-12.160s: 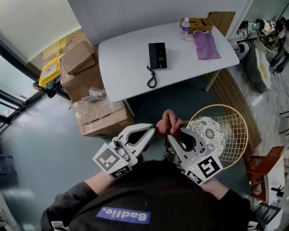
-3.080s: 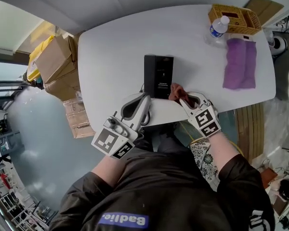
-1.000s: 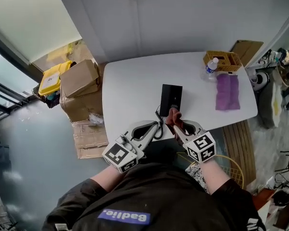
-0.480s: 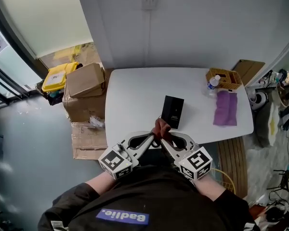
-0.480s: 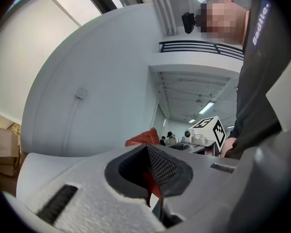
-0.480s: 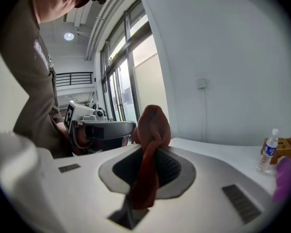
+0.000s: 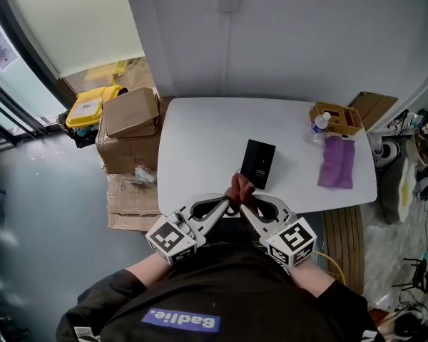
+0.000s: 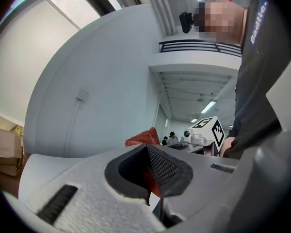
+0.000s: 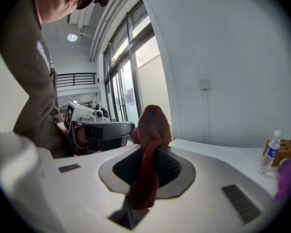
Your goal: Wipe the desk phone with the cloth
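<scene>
My left gripper (image 7: 225,205) and right gripper (image 7: 246,206) angle inward before my chest, tips meeting, both jaws clamped on the red cloth (image 7: 239,188).

Tabletop (image 7: 192,141) lies bare from phone (image 7: 258,164) toward 9 o'clock — bottle (image 7: 318,127), basket (image 7: 337,117) and purple cloth (image 7: 336,162) crowd 2 o'clock.

Desk phone (image 7: 258,164) lies mid-table (image 7: 200,144), bottle (image 7: 317,126) and basket (image 7: 337,118) at right

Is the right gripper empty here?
No, the right gripper is shut on the red cloth, which sticks up between its jaws.
</scene>
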A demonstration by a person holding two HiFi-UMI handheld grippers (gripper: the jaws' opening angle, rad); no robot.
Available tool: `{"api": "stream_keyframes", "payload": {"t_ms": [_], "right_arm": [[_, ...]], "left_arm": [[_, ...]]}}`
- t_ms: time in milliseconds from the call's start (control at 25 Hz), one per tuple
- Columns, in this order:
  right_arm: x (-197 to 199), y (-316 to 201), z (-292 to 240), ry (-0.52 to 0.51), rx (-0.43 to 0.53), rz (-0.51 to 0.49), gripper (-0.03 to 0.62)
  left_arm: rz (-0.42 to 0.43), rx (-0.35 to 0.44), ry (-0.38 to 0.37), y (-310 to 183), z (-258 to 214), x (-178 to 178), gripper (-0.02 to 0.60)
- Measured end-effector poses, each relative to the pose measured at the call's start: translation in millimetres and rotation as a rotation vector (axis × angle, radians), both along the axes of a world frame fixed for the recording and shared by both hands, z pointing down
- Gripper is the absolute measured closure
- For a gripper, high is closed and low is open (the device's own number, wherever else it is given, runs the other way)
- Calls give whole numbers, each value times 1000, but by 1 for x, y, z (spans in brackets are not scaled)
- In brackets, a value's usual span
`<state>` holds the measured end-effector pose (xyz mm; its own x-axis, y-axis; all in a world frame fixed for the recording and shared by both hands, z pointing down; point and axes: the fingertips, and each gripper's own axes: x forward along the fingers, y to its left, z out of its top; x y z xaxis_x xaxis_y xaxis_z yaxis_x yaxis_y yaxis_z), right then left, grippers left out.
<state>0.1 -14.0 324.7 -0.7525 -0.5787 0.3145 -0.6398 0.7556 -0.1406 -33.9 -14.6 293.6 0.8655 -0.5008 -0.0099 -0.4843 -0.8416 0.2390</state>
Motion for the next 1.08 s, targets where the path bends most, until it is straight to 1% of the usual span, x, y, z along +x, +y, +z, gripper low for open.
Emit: {"api": "stream_keyframes", "payload": {"t_ms": [120,240,400,480,640,1080], "right_arm": [[3,1,1,6,2,1,523],[7,4,2,3,3,5,523],[11,6,4,4,-2,15,523],[10,7,3,2,0,17,523],[11,8,1,3,9,21,523],[17,10,7,12,0,24,523]], "left_arm": [[0,-6,2,1,-3,4,581],[12,18,-12,3,6,5,581],[10,-5,-11,5,-1,10,581],[10,1,-24,6,-1,10,581],[29,-12,-2,12,-7,17,581],[40,-15,-10,11,-6,23,581]]}}
